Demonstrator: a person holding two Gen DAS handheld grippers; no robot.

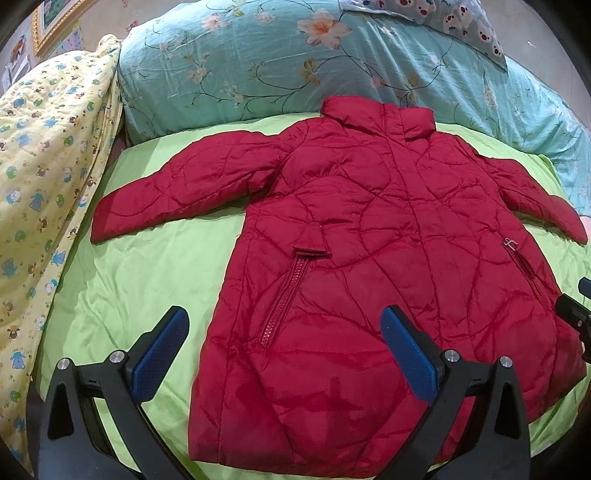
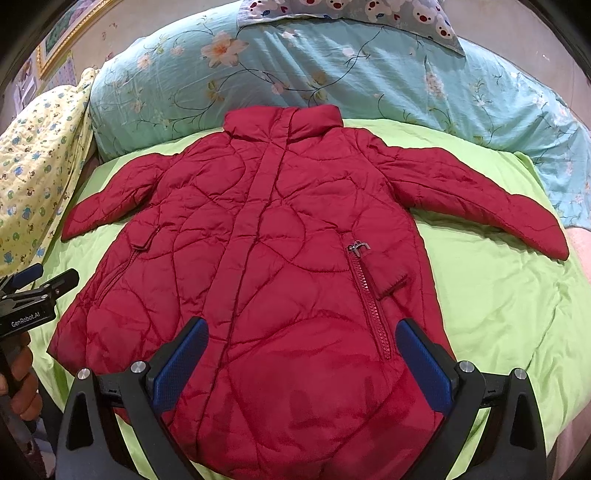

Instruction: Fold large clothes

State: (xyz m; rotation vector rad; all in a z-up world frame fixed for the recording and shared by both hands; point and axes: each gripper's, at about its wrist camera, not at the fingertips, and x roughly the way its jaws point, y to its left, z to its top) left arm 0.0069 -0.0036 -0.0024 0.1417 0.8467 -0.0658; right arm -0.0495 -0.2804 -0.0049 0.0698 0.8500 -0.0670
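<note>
A red quilted jacket [image 1: 369,229] lies flat and face up on a green sheet [image 1: 140,273], collar away from me, both sleeves spread out to the sides. It also shows in the right wrist view [image 2: 266,240]. My left gripper [image 1: 284,328] is open and empty, above the jacket's lower left hem. My right gripper [image 2: 301,339] is open and empty, above the lower right hem by the pocket zip [image 2: 369,299]. The left gripper shows at the left edge of the right wrist view [image 2: 37,280], held in a hand.
A teal floral duvet [image 1: 258,62] is piled behind the collar. A yellow printed quilt [image 1: 44,177] lies along the left side. A grey bear-print pillow [image 2: 351,11] sits at the back. Framed pictures [image 1: 55,22] hang on the wall at far left.
</note>
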